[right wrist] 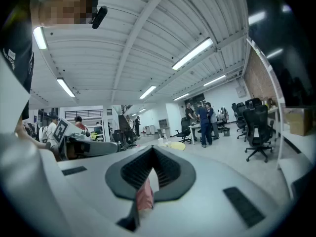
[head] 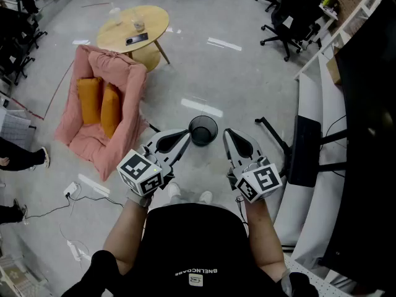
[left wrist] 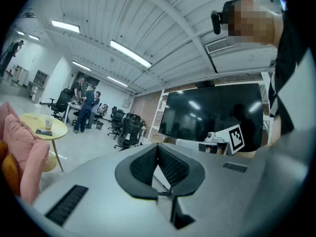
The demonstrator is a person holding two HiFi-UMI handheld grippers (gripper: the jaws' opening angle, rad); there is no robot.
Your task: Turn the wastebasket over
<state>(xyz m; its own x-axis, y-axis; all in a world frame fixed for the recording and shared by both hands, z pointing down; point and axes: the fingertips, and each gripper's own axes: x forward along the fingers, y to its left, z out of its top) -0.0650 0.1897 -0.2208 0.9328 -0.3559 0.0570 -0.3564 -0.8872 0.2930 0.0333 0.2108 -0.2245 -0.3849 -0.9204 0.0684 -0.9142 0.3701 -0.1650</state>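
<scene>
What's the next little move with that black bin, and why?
Probably lower both grippers toward the wastebasket: it stands upright, mouth up, untouched, while the left gripper and right gripper are held level and shut, short of it.

No legible text; only tiny, unreadable white lettering point(head: 195, 271) on the black shirt point(head: 195, 243)

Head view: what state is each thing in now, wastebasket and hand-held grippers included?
Black round mesh wastebasket: upright, opening up, not yet turned over.
Left hand-held gripper: shut, empty.
Right hand-held gripper: shut, empty.
Orange cushions: upright in the pink fabric armchair.
</scene>
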